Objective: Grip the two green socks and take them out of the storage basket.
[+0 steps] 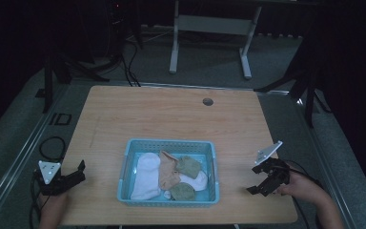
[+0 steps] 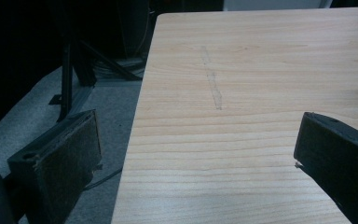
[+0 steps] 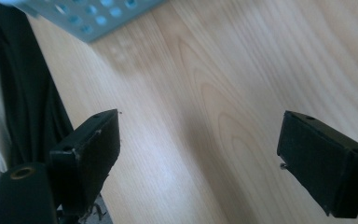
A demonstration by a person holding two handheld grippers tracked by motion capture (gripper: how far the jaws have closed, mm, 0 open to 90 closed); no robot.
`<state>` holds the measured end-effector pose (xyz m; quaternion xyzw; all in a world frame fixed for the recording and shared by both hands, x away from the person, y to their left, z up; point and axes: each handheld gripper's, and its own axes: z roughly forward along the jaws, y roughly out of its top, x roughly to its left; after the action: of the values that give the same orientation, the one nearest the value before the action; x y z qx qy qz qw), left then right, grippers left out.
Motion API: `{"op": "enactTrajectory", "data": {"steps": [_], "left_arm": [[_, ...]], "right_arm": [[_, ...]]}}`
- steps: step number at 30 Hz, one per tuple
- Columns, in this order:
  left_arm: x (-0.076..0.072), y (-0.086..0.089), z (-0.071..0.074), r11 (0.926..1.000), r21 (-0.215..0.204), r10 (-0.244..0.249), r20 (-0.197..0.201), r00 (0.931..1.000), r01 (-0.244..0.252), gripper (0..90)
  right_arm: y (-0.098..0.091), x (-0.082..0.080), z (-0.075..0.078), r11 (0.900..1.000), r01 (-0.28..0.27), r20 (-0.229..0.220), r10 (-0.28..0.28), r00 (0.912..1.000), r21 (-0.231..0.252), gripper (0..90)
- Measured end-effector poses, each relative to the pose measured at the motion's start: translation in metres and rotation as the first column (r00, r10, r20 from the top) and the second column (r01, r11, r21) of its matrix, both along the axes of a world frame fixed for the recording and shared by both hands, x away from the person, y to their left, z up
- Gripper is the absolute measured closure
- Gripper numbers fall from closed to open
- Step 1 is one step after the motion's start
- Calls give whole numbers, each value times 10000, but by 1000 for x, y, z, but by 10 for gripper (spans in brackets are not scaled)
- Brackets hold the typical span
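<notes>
A light blue perforated basket (image 1: 127, 157) sits near the front middle of the wooden table (image 1: 171, 114). Inside lie a white sock (image 1: 145, 175), a tan sock (image 1: 168, 169), two olive green socks (image 1: 189, 166) and another white sock (image 1: 198, 181). My left gripper (image 1: 80, 172) hovers at the table's front left edge, open and empty; in its own view its jaws (image 2: 196, 149) straddle the table edge. My right gripper (image 1: 262, 183) is right of the basket, open and empty. Its jaws (image 3: 200, 154) stand wide over bare wood, with the basket's corner (image 3: 93, 14) beyond.
A round cable hole (image 1: 208, 101) sits near the table's far edge. Dark stand legs (image 1: 76, 67) and cables (image 1: 52, 148) lie on the grey floor at left. A white desk frame (image 1: 209, 28) stands behind the table. Bare wood spans the far half of the table.
</notes>
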<state>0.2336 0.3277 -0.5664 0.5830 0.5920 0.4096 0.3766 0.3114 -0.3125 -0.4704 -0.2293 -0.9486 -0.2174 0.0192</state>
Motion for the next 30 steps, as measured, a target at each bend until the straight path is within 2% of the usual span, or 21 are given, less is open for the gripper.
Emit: {"op": "enactTrajectory", "data": {"steps": [3, 4, 9, 15, 25, 30], "left_arm": [[0, 0, 0, 10000, 11, 2, 7, 10000, -2, 4], [0, 0, 0, 10000, 9, 1, 9, 10000, -1, 4], [0, 0, 0, 10000, -9, 3, 43, 10000, -3, 4], [0, 0, 0, 10000, -7, -7, 49, 10000, 7, 3], [0, 0, 0, 10000, -21, -16, 40, 10000, 17, 4], [0, 0, 0, 10000, -8, -18, 41, 10000, 18, 4]], "right_arm": [[4, 0, 6, 9998, -141, 65, 140, 9999, 142, 130], [9, -1, 14, 9992, -287, 154, 283, 9995, 264, 129], [20, 0, 30, 9962, -693, 397, 672, 9969, 519, 128], [35, 0, 42, 9907, -1052, 659, 997, 9928, 864, 125], [58, -2, 54, 9848, -1574, 1097, 1488, 9828, 741, 125], [72, -4, 58, 9778, -1970, 1248, 1871, 9744, 716, 128]]}}
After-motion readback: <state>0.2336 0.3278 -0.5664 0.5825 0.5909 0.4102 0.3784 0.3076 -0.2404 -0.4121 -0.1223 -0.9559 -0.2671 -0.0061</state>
